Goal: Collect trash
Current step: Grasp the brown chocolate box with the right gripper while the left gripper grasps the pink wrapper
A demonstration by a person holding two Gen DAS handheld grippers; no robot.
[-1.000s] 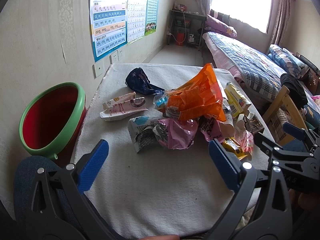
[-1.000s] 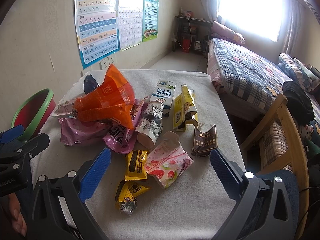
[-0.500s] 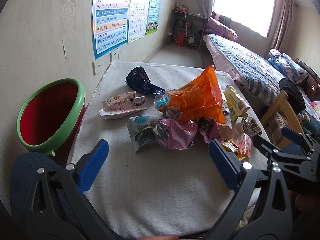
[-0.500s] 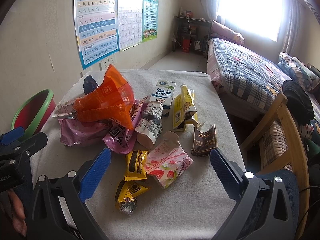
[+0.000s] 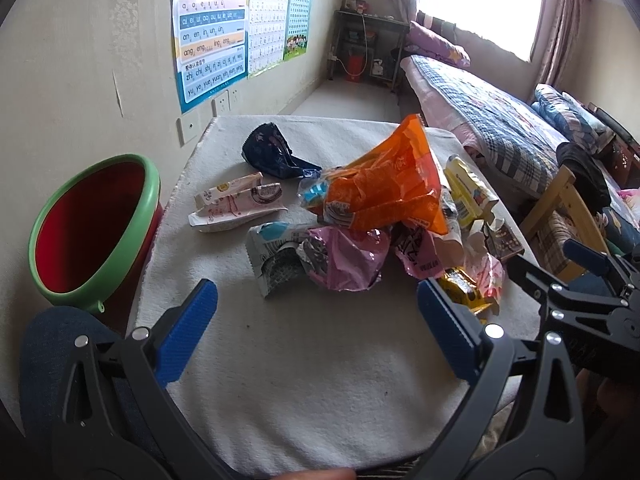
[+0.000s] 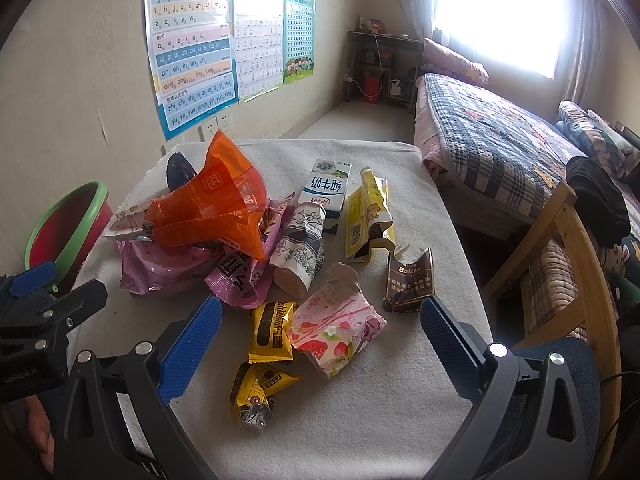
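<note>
1. Your trash is all out on the surface (image 6: 360,420), heaped around the orange bag (image 6: 212,208). In the right wrist view the pink wrapper (image 6: 160,266) lies at 9 o'clock of the heap, the milk carton (image 6: 326,188) at 1 o'clock and the two yellow packets (image 6: 272,332) at 6 o'clock, nearest you.
2. The red bin with the green rim (image 5: 92,228) stands off the surface's left edge, at 9 o'clock in the left wrist view. No trash shows inside it.
3. Your left claw (image 5: 316,328) is spread wide with nothing in it, hanging over bare cloth just short of the grey-and-blue packet (image 5: 276,256).
4. Your right claw (image 6: 320,344) is equally wide and empty, framing the yellow packets and the strawberry wrapper (image 6: 336,328).
5. Over the last second the left view has drifted a little, so the bin now sits slightly further in; no piece of trash has shifted. You're probably at the very start, with the first grasp not yet made.
</note>
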